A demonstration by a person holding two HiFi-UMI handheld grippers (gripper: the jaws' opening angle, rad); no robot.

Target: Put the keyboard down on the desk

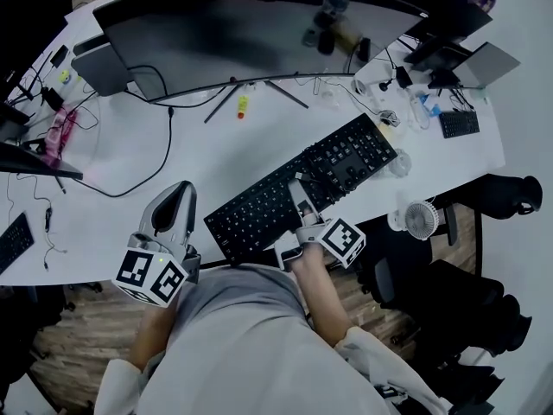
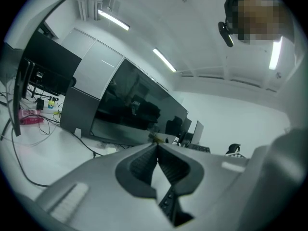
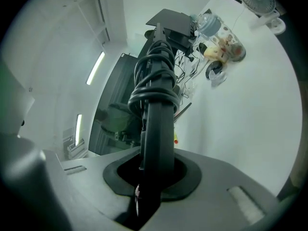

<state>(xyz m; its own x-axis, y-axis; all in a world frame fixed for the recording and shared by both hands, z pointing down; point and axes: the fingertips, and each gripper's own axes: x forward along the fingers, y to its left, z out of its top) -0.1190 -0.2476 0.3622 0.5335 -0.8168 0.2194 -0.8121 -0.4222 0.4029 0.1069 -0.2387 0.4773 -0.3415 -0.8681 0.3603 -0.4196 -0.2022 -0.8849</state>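
Observation:
A black keyboard [image 1: 350,161] lies slantwise over the white desk [image 1: 225,158], its near end at the front edge. My right gripper [image 1: 299,187] is shut on its long near side. In the right gripper view the keyboard [image 3: 157,124] runs edge-on away from the jaws, and a coiled black cable [image 3: 155,78] is bunched against it. I cannot tell whether it rests on the desk. My left gripper [image 1: 178,192] hovers to the left of the keyboard, apart from it. The left gripper view shows it [image 2: 157,147] with its pads met at the tips and nothing between them.
A wide curved monitor [image 1: 251,24] stands behind the keyboard, with a yellow marker [image 1: 243,105] under it. A black cable [image 1: 147,175] loops on the left. On the right are a white fan [image 1: 421,217], a small keyboard [image 1: 459,123], a laptop [image 1: 494,62] and dark chairs [image 1: 471,305].

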